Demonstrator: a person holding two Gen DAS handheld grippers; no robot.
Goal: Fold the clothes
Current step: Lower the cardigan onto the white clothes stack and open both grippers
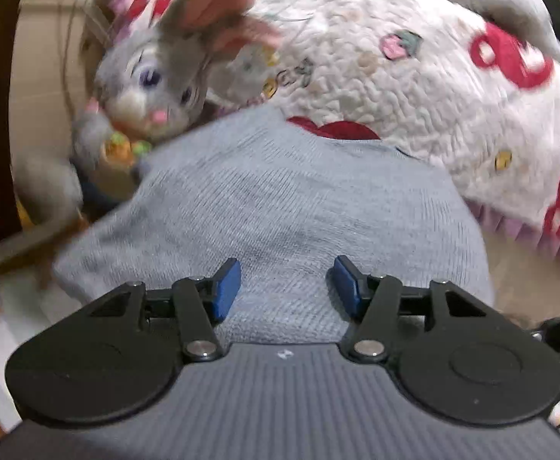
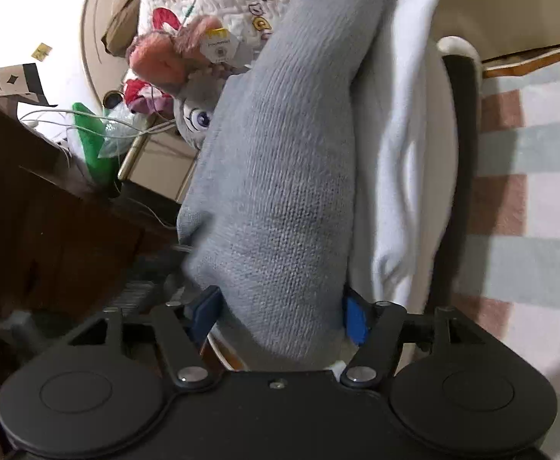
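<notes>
My left gripper [image 1: 285,285] has its jaws spread wide and empty just over the near edge of the grey knit garment [image 1: 280,207], while my right gripper [image 2: 280,312] has its jaws around a thick bunched fold of that same grey knit; I cannot tell whether they are pressing it. Beside the knit lies a white cloth [image 2: 402,134]. Beyond it, a grey plush rabbit [image 1: 153,80] and a white quilted blanket [image 1: 395,76] crowd the far edge, blocking room there.
</notes>
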